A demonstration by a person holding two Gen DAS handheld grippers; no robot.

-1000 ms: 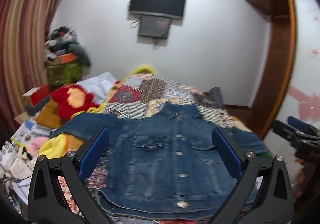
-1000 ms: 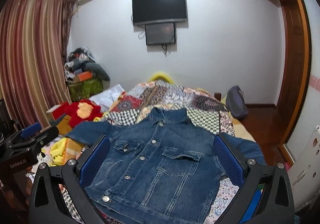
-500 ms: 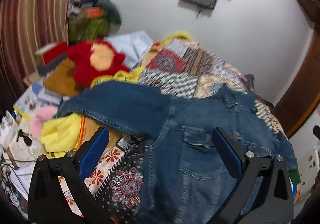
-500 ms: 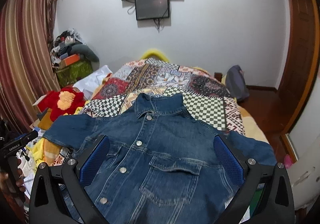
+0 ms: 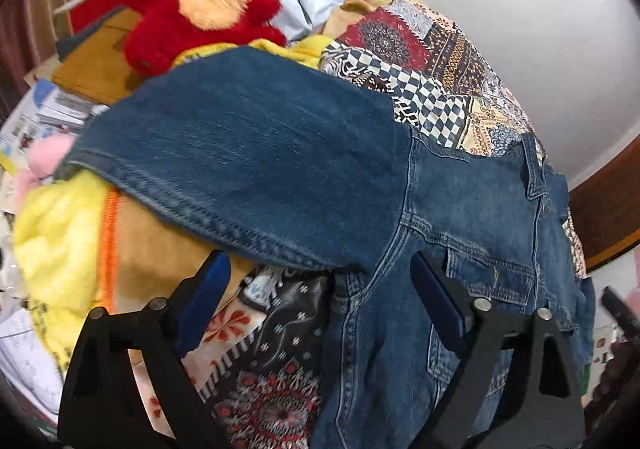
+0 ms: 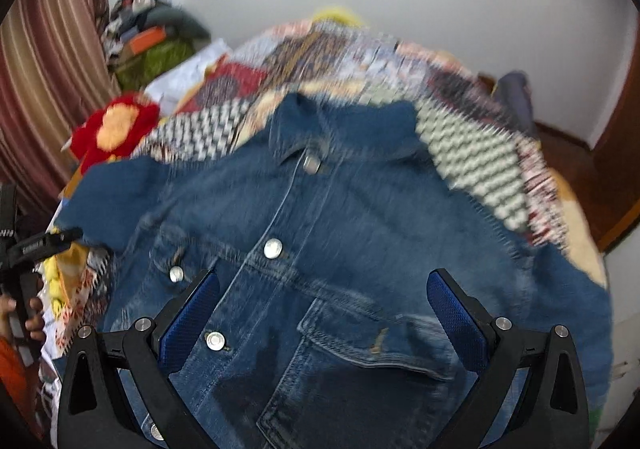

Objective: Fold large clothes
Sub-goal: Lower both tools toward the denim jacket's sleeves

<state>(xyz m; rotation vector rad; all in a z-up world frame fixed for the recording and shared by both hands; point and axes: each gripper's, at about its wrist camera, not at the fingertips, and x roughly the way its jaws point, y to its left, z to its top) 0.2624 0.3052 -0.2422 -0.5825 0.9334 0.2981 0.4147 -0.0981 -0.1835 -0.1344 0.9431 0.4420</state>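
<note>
Denim jacket (image 6: 340, 249) spread front-up on the bed (image 5: 420, 61), thick and stiff-seamed.
Left claw (image 5: 320, 289) closing with nothing gripped, poised at the armpit seam; right claw (image 6: 322, 309) wide, empty; best gripped at seams.

Denim jacket (image 6: 340, 229) lies flat, front up, on patchwork bedspread (image 6: 460, 153) — collar toward far wall, one sleeve (image 5: 248, 153) stretched left over yellow cloth (image 5: 56, 233). Plush toy (image 5: 192, 9) behind sleeve at bed's left edge — papers (image 5: 44, 113) left of it.
</note>
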